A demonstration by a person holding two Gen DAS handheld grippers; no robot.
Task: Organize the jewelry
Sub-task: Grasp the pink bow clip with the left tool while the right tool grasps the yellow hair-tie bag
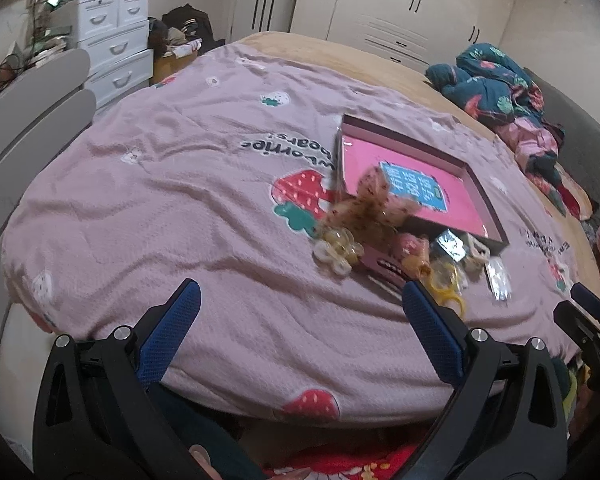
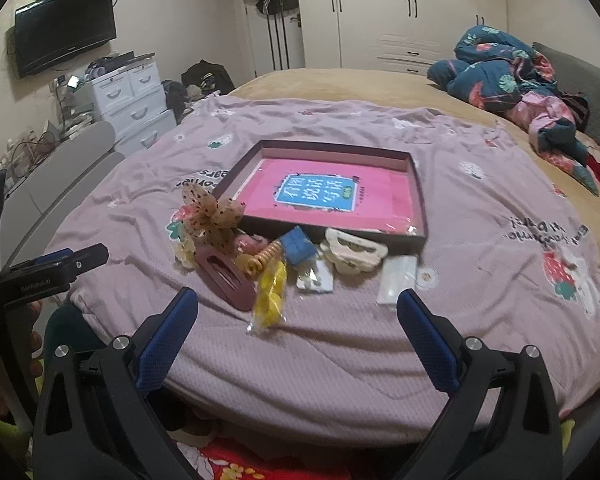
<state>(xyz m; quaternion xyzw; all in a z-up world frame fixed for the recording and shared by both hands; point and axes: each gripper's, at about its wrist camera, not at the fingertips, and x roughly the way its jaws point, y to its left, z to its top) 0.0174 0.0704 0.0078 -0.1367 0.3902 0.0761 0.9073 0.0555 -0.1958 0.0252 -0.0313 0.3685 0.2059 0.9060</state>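
**Nothing picked yet**

My 2 grippers, left (image 1: 300,336) and right (image 2: 298,338), hang spread wide and empty over the blanket (image 2: 340,340). The clips (image 2: 260,264) lie heaped just before the tray (image 2: 418,200). I'd start with the yellow packet (image 2: 270,296), nearest and least tangled, pinching it low.

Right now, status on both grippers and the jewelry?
Left gripper open, empty. Right gripper open, empty. Hair clips and packets piled before shallow dark-rimmed box, untouched. Nothing blocking.

A bed (image 2: 340,84) carries a pink strawberry-print blanket (image 2: 480,280), on which lie a shallow box (image 2: 420,196) and scattered hair accessories (image 2: 228,276).
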